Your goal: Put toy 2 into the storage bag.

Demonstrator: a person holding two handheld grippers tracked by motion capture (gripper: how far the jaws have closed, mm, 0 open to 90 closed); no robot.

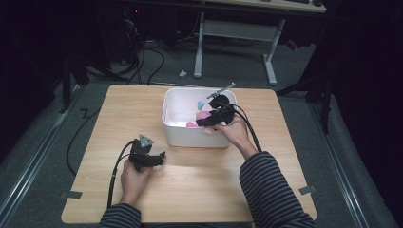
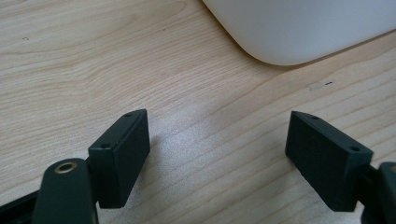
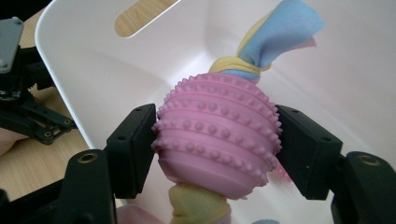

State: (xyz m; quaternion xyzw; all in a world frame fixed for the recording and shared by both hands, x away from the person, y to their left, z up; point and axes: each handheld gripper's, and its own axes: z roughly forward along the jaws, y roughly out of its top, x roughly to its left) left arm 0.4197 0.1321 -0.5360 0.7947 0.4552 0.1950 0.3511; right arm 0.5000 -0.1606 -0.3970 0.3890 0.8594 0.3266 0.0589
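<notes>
Pink studded ball sits squeezed between our right gripper jaws, dead centre of the right gripper view, with both black pads pressed against its ribbed sides. Knotted fleece strips run through it: a blue and yellow tuft sticks out toward the upper right of the frame, and a yellowish knot hangs at the bottom edge. So it looks like a dog tug toy to us. We've got it hanging inside the white plastic bin, whose handle slot shows at the upper left of that frame.

From the high view, the right gripper is at the bin's right half, middle of the frame, pink showing just left of it.

Our left gripper rests low over the wooden table, lower left of the bin. In the left gripper view its jaws stand wide apart with nothing between them, just bare wood grain, and the bin's rounded corner is at the upper right.
</notes>
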